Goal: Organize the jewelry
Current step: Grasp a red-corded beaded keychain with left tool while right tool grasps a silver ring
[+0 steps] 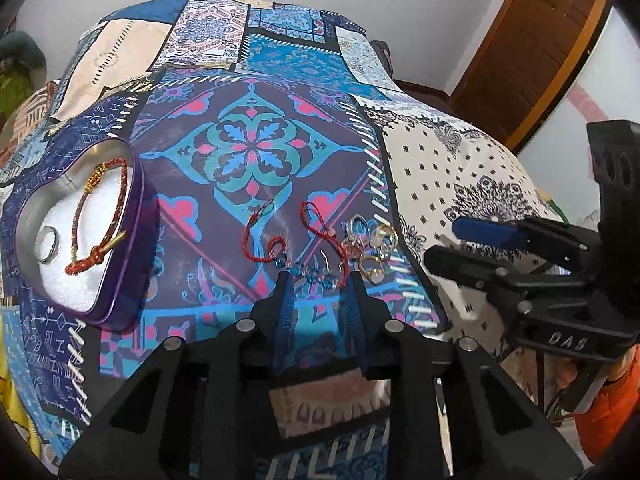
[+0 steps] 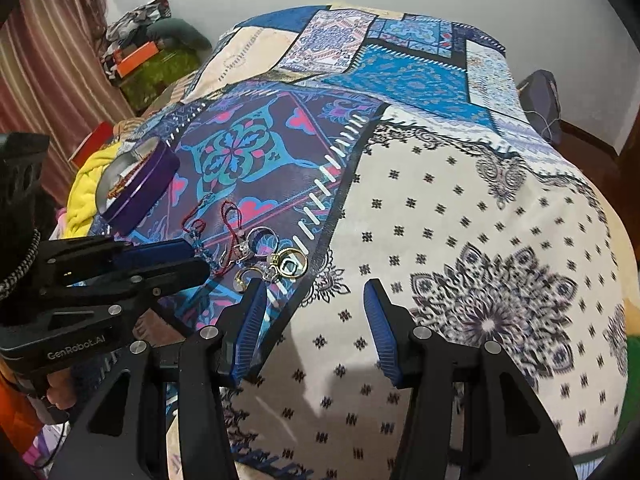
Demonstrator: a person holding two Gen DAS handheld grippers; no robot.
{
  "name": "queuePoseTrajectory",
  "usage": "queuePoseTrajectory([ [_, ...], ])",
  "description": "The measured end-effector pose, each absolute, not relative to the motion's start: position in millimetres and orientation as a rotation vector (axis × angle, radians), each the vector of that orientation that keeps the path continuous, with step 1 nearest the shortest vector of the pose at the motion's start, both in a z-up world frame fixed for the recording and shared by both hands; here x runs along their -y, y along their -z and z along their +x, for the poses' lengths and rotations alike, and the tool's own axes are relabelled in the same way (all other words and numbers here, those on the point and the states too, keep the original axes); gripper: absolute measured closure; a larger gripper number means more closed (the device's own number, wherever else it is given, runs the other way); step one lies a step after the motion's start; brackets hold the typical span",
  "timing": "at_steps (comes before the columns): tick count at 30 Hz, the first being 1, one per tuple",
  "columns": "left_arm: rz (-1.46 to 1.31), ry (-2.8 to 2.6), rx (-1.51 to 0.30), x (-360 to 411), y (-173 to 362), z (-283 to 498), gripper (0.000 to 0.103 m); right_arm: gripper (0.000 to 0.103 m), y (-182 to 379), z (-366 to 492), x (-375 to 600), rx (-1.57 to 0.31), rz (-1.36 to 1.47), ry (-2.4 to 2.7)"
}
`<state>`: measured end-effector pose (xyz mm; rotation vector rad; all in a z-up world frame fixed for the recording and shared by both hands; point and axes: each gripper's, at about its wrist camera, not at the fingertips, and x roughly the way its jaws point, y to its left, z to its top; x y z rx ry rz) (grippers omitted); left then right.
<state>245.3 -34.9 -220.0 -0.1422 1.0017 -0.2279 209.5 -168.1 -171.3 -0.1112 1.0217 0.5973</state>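
Observation:
A purple heart-shaped tin (image 1: 132,240) lies open at the left on the patterned bedspread; it holds a red-and-gold braided bracelet (image 1: 102,208) and a silver ring (image 1: 47,243). Loose jewelry lies in a cluster: two red cord charms (image 1: 260,232), blue bead earrings (image 1: 308,274), silver rings (image 1: 357,229) and gold rings (image 1: 372,266). My left gripper (image 1: 318,280) is open just before the blue earrings, empty. My right gripper (image 2: 314,288) is open and empty, its left finger (image 2: 252,300) beside the gold rings (image 2: 292,264). The tin also shows in the right wrist view (image 2: 148,188).
The patchwork bedspread (image 2: 460,220) covers the whole bed. Clothes and boxes (image 2: 140,52) pile up by a striped curtain at the far left. A yellow cloth (image 2: 86,192) lies beyond the tin. A wooden door (image 1: 532,52) stands at the right.

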Motion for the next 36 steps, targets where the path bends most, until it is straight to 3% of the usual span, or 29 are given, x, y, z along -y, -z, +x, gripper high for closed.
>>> queuePoseTrajectory([
  [3,-0.145,0.204,-0.998,36,223,249,0.078,0.061,176,212,162,-1.03,-0.14,-0.613],
  [5,-0.133,0.188,-0.994,36,223,251,0.081,0.068,179,214,159,-1.041,-0.15,-0.628],
  [17,-0.065,0.144,-0.967,42,225,254,0.094,0.069,167,212,149,-1.019,-0.132,-0.678],
  [19,-0.078,0.137,-0.958,37,222,250,0.103,0.069,164,214,144,-1.016,-0.139,-0.694],
  [34,-0.187,0.178,-0.976,3,221,236,0.102,0.069,178,226,114,-1.026,-0.292,-0.722],
  [36,-0.191,0.181,-0.976,4,222,237,0.101,0.075,178,226,114,-1.015,-0.308,-0.718],
])
